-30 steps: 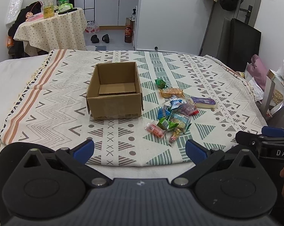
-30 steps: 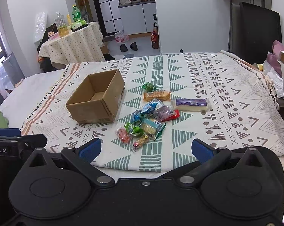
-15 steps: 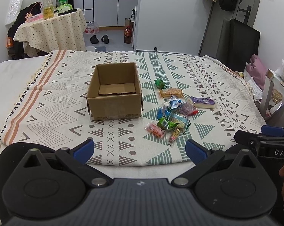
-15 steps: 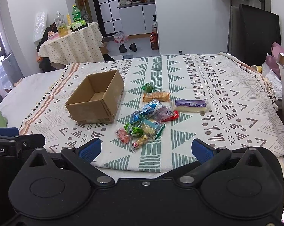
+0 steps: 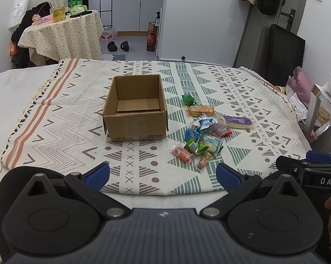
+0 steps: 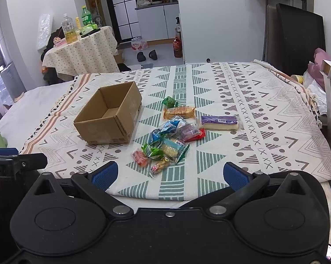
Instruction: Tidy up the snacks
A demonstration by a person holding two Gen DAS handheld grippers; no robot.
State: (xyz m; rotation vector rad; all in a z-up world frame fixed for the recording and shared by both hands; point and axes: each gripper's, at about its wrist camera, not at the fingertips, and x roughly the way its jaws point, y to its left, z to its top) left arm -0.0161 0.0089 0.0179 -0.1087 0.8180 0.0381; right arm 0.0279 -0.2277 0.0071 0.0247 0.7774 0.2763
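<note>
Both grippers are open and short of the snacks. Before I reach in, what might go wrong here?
1. The snack pile overlaps tightly, so the right gripper may pinch two wrappers at once.
2. The cardboard box sits loose on soft bedding; a nudge from the left gripper could shift or tip it.
3. The purple bar and green packet lie apart from the pile and are easily missed.

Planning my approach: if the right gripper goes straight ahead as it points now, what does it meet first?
Probably the snack pile: it lies ahead between the open right gripper fingers, with only patterned blanket before it. Depth is uncertain.
</note>
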